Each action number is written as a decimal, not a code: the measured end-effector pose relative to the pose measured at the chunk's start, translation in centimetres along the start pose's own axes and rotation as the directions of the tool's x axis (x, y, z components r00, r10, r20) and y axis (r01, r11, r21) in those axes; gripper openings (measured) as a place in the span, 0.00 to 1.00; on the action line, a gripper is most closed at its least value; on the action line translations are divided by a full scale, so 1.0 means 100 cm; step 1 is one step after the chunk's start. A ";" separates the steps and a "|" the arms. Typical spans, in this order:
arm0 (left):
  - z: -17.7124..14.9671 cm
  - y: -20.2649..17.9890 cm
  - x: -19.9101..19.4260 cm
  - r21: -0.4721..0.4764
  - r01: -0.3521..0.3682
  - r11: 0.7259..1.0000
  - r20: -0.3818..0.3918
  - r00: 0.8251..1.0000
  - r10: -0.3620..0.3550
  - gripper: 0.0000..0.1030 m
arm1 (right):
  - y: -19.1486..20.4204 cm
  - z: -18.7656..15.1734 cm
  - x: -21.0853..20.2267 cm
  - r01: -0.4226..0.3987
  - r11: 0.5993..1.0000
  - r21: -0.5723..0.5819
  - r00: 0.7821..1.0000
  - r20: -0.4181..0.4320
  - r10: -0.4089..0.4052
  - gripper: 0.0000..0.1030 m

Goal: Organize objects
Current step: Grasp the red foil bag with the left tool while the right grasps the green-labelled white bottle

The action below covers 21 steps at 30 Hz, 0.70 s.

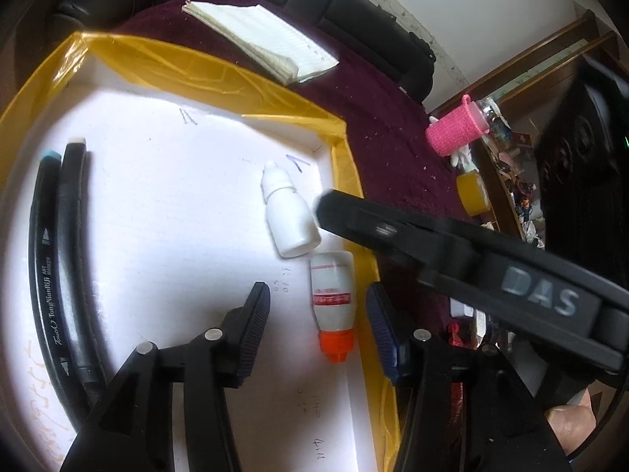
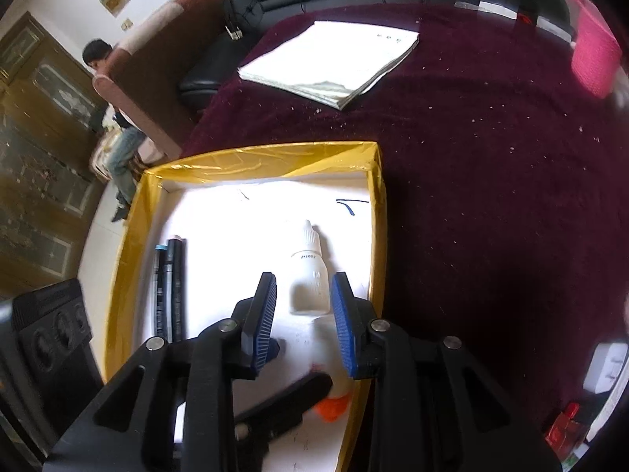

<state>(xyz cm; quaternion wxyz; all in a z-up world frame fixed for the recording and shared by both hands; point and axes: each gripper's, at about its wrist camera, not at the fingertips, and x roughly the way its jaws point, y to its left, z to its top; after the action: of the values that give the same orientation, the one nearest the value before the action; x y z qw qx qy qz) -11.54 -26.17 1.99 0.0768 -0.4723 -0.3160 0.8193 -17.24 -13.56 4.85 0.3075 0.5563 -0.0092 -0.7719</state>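
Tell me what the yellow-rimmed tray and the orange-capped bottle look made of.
Yellow-rimmed tray: seemingly white card or foam board, matte, rim wrapped in glossy, wrinkled yellow tape or film. Orange-capped bottle: apparently smooth white plastic, faintly shiny, with a printed red label.

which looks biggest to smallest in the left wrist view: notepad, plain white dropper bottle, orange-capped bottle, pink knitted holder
1. notepad
2-3. plain white dropper bottle and orange-capped bottle: alike, unranked
4. pink knitted holder, though it lies farther off

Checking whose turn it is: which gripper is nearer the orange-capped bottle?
Left. The left gripper straddles the orange-capped bottle, jaws open; the right gripper straddles the white bottle beyond it.
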 end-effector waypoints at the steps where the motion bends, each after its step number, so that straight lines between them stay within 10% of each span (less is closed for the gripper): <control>1: 0.000 -0.001 0.000 0.004 0.004 1.000 0.003 1.000 -0.004 0.44 | -0.003 -0.003 -0.006 -0.015 1.000 0.012 1.000 0.012 0.015 0.25; 13: -0.003 -0.025 -0.008 0.103 -0.002 0.995 0.042 0.999 -0.002 0.44 | -0.055 -0.108 -0.106 -0.174 0.984 0.026 0.976 0.134 0.169 0.40; 16: -0.005 -0.027 -0.004 0.112 -0.013 0.994 0.040 0.999 0.009 0.44 | -0.064 -0.132 -0.128 -0.149 0.987 -0.058 0.976 0.151 0.157 0.59; 21: -0.009 -0.036 -0.011 0.151 -0.012 0.988 0.064 0.998 0.002 0.44 | -0.084 -0.161 -0.138 -0.043 0.993 -0.109 0.994 0.097 0.053 0.59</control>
<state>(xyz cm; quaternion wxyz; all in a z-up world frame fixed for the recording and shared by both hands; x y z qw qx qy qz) -10.85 -23.37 4.57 0.0995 -0.4397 -0.2535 0.8558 -4.59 5.25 7.53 0.3546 0.4992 0.0034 -0.7906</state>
